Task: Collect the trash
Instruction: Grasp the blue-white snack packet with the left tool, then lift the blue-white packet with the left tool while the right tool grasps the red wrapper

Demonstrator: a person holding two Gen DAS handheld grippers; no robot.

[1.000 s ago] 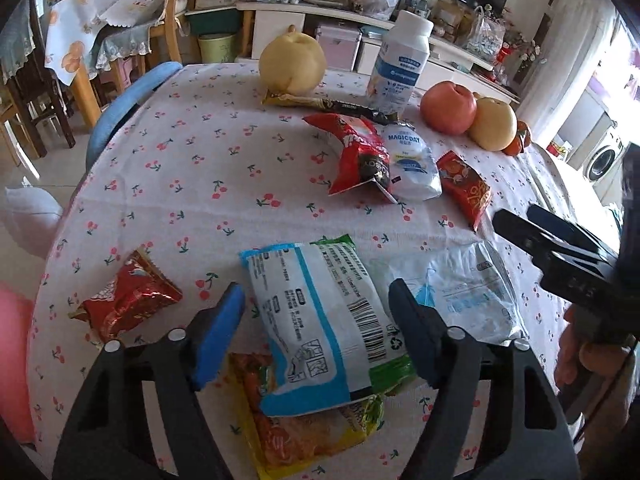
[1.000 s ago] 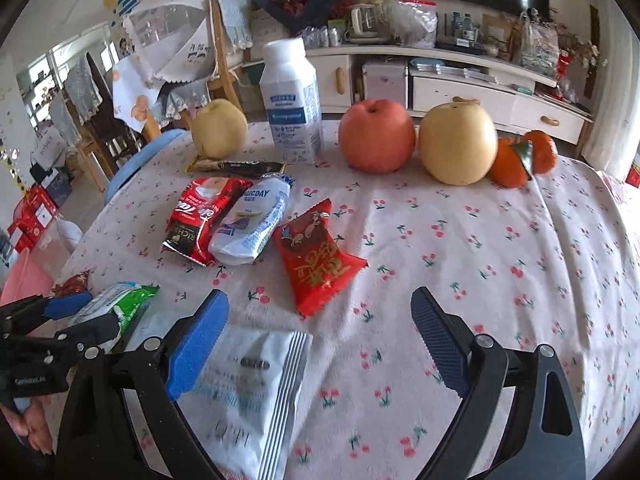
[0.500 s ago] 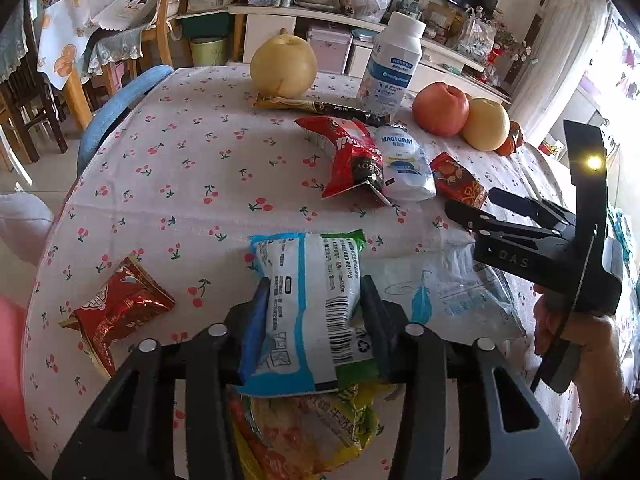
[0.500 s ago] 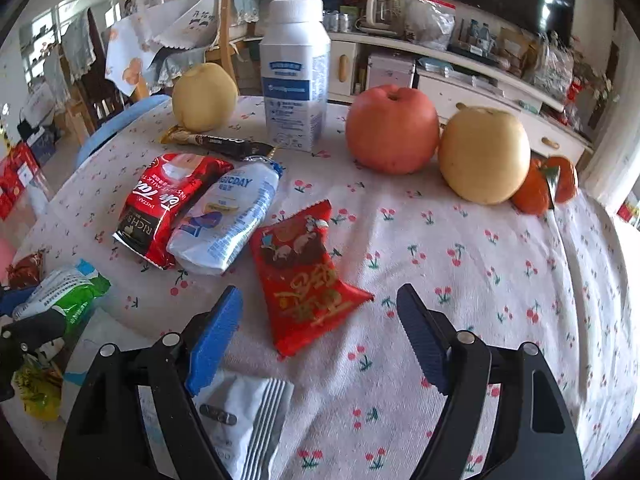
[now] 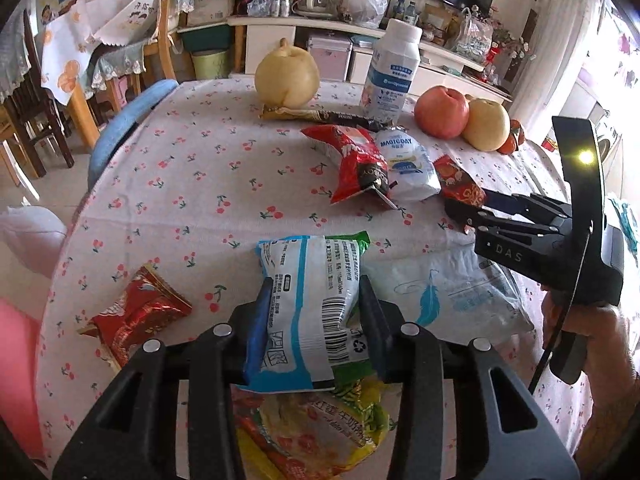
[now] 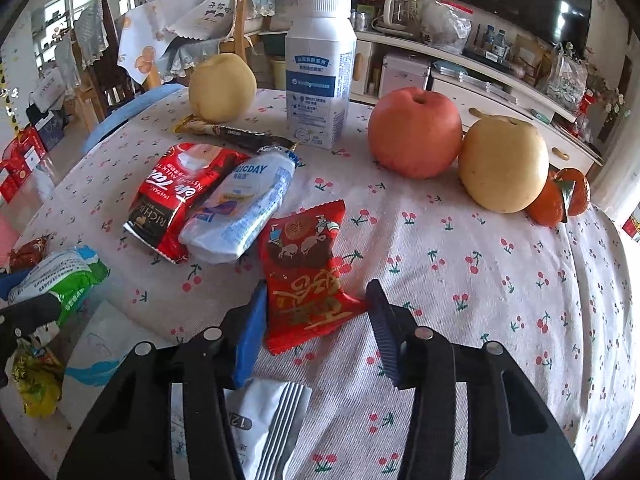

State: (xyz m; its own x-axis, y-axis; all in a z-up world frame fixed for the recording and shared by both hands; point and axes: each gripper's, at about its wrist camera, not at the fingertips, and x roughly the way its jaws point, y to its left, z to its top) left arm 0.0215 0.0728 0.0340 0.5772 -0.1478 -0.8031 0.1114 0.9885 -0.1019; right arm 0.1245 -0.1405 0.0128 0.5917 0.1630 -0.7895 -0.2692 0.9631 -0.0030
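My left gripper (image 5: pixel 314 292) has its jaws closing, and the pads press both sides of a white, blue and green snack wrapper (image 5: pixel 308 256) near the table's front edge. A yellow packet (image 5: pixel 312 432) lies underneath it. In the right wrist view my right gripper (image 6: pixel 316 296) is closing around a red foil wrapper (image 6: pixel 304 264) that lies flat on the cloth. Its pads stand at the wrapper's edges without squeezing it. That gripper (image 5: pixel 468 208) also shows at the right of the left wrist view, held by a hand (image 5: pixel 592 332).
On the cherry-print tablecloth (image 5: pixel 192 184) lie a crumpled red wrapper (image 5: pixel 136 316), a white feather-print bag (image 5: pixel 448 292), a red packet (image 6: pixel 176 196), a white pouch (image 6: pixel 240 208) and a dark stick wrapper (image 6: pixel 232 132). A bottle (image 6: pixel 320 72), pears, an apple (image 6: pixel 414 132) and oranges stand behind.
The left jaws closed onto the white, blue and green wrapper. My right gripper moved forward from the white bag to the red foil wrapper, and its jaws narrowed around it.
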